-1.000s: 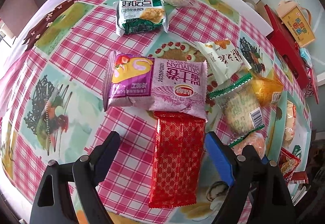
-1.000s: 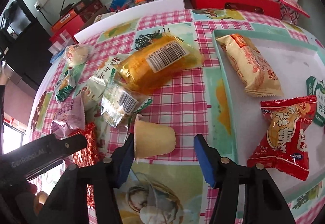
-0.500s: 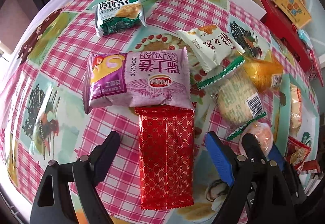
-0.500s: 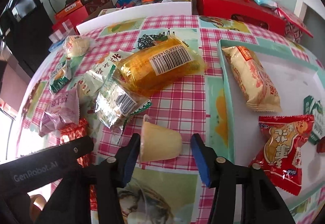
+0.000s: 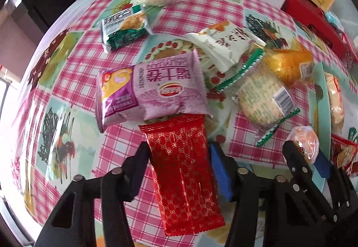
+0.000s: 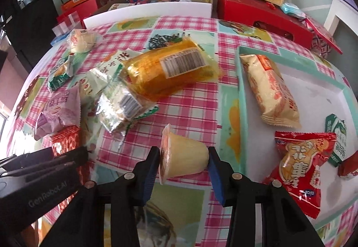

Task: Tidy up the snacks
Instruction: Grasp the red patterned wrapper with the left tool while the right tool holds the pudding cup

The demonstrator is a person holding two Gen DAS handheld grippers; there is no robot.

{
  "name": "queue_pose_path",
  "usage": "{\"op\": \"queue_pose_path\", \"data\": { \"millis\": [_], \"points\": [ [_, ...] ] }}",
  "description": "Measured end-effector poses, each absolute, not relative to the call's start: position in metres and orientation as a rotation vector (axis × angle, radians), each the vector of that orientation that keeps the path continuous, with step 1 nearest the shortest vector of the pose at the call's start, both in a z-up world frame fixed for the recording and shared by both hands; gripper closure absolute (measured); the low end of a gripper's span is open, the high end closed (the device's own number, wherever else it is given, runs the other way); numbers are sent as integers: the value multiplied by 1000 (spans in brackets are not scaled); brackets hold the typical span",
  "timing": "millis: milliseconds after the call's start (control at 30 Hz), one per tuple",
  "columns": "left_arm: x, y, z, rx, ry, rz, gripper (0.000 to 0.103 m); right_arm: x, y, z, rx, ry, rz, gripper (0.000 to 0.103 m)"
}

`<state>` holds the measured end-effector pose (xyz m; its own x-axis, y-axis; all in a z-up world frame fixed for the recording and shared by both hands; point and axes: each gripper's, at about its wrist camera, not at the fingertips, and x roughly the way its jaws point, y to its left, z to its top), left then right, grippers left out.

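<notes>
A red gold-patterned packet (image 5: 185, 171) lies flat on the checked tablecloth, its far end tucked under a purple snack bag (image 5: 152, 90). My left gripper (image 5: 179, 153) straddles the red packet from above, and its closing jaws meet the packet's two long edges. A pale yellow pudding cup (image 6: 185, 155) lies on its side with its orange lid to the left. My right gripper (image 6: 183, 157) has its closing jaws on the cup, one pad on the lid and one on the base. The cup (image 5: 304, 141) and right gripper also show at the left wrist view's right edge.
A teal-rimmed white tray (image 6: 242, 112) to the right holds a yellow packet (image 6: 270, 88), a red candy bag (image 6: 299, 162) and others. An orange wrapped cake (image 6: 170, 70), a clear cracker pack (image 6: 120, 106) and several other snacks lie loose on the cloth. Red boxes (image 6: 264, 16) stand behind the table.
The left jaws have narrowed from wide apart to the red packet's edges, and that hand has shifted and rolled. The right jaws have come in against the pudding cup.
</notes>
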<state>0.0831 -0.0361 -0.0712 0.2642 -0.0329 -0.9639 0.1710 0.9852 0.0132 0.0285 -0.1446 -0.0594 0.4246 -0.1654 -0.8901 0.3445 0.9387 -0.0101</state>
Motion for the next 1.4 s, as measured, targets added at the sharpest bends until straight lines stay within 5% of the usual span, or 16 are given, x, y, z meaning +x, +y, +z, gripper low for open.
{"op": "queue_pose_path", "data": {
  "millis": [1400],
  "points": [
    [67,-25,0,39,1147,-273,57,-6,-160,6,287,915,-311,63]
  ]
}}
